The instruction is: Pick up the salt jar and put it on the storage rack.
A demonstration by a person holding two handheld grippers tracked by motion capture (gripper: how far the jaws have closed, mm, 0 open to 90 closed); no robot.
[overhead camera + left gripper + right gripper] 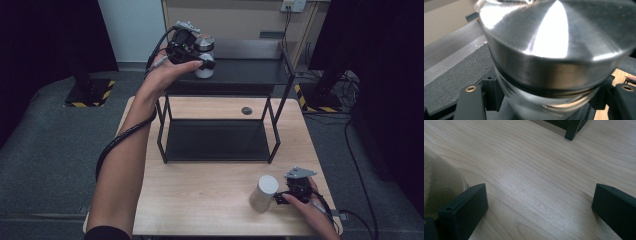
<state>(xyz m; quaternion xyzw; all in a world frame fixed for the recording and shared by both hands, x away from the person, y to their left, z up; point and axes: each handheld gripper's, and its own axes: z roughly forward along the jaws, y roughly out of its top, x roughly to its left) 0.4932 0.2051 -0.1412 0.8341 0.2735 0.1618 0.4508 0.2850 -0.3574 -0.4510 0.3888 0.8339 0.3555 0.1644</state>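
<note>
Left claw (200, 59) clamps jar (204, 57) on rack (240, 72) top. Right claw (280, 197) gapes empty beside cylinder (264, 192) on near-right desk (200, 195).

Left gripper (202, 59) jaws clamped, right gripper (281, 198) jaws apart

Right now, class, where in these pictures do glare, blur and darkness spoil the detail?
Left gripper view: glare streaks the jar's metal lid, which is close and soft. Right gripper view: the white cylinder blurs at the left edge. High view: the room's sides lie in darkness.
</note>
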